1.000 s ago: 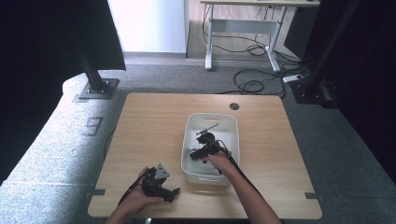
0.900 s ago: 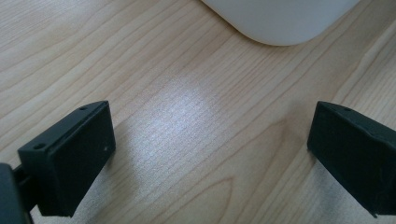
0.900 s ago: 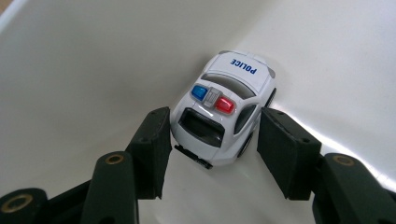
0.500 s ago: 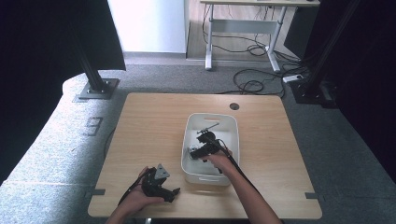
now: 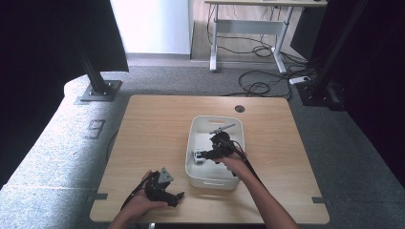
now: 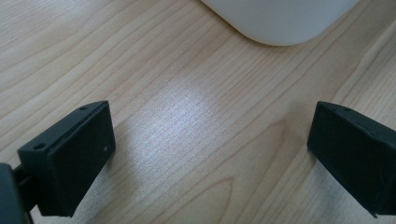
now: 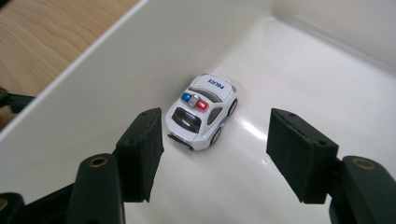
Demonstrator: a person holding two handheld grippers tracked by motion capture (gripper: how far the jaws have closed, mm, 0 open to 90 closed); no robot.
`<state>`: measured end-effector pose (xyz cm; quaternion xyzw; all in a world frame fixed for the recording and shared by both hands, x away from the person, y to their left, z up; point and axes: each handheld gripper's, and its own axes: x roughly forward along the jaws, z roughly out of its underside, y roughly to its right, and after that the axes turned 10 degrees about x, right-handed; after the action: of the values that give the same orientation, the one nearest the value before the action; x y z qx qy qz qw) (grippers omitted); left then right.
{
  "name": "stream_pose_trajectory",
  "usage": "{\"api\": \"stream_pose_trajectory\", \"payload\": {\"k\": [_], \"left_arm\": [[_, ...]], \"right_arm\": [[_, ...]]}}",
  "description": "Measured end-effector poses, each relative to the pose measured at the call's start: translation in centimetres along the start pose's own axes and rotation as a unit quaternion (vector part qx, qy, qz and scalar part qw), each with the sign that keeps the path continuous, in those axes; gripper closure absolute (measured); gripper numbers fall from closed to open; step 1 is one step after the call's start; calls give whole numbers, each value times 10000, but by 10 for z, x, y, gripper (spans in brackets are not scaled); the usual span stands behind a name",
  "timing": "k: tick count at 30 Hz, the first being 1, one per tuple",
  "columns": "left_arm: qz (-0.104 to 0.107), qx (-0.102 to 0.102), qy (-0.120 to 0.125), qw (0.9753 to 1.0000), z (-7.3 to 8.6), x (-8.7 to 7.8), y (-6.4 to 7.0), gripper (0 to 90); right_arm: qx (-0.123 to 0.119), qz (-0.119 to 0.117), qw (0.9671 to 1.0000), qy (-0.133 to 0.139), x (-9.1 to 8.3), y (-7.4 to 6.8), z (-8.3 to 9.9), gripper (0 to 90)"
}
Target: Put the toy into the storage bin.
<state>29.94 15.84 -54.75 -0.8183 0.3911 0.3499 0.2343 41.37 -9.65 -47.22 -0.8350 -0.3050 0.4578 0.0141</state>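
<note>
Staying put inside the white bin [image 5: 193, 138], the right gripper [image 7: 215, 154] keeps its jaws open around the toy police car [image 7: 202, 111]; left gripper [image 6: 210, 144] jaws open too.

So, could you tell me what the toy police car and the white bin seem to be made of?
Toy police car: glossy painted body, plastic or die-cast, unclear which. White bin: smooth moulded plastic, judging by its rounded corners and soft sheen.

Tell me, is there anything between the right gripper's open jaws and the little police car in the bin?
No. In the right gripper view, the right gripper faces the toy police car across bare white bin floor.
</note>
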Motion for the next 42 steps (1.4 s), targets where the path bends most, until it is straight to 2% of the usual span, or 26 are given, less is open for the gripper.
{"api": "stream_pose_trajectory", "payload": {"k": [4, 5, 9, 12, 13, 20, 21, 23, 26, 30, 32, 36, 39, 42], "left_arm": [[-4, 4, -7, 10000, 0, 0, 0, 13], [-4, 4, -7, 10000, 0, 0, 0, 13], [-13, -6, -4, 10000, 0, 0, 0, 13], [-18, -12, 1, 10000, 0, 0, 0, 13], [-19, -16, 0, 10000, 0, 0, 0, 13], [-19, -21, -5, 10000, 0, 0, 1, 12], [-15, -17, -2, 10000, 0, 0, 0, 12], [-18, -19, -4, 10000, 0, 0, 0, 13], [-21, -22, -6, 10000, 0, 0, 1, 13], [-21, -23, -5, 10000, 0, 0, 1, 13], [-23, -21, -2, 10000, 0, 0, 1, 12], [-18, -19, -2, 10000, 0, 0, 0, 12], [-13, -23, -3, 10000, 0, 0, 1, 12], [-16, -21, -2, 10000, 0, 0, 1, 12]], "right_arm": [[13, -100, 9995, 313, -23, 4, 5, 362], [13, -100, 9995, 313, -23, 4, 5, 362], [-69, -203, 9982, 561, -47, 8, 12, 364], [-120, -208, 9977, 633, -54, 10, 16, 364], [-196, -161, 9968, 754, -60, 12, 20, 364], [-202, -163, 9948, 985, -76, 23, 35, 359], [-287, -129, 9936, 1087, -82, 26, 40, 356], [-307, -160, 9924, 1182, -88, 30, 44, 355], [-314, -203, 9913, 1259, -93, 34, 49, 355], [-303, -137, 9900, 1368, -101, 43, 58, 355], [-234, -126, 9891, 1445, -105, 50, 65, 353], [-174, -98, 9876, 1558, -109, 56, 72, 352], [-101, 46, 9854, 1697, -115, 63, 83, 352], [-73, 79, 9853, 1703, -118, 67, 88, 352]]}}
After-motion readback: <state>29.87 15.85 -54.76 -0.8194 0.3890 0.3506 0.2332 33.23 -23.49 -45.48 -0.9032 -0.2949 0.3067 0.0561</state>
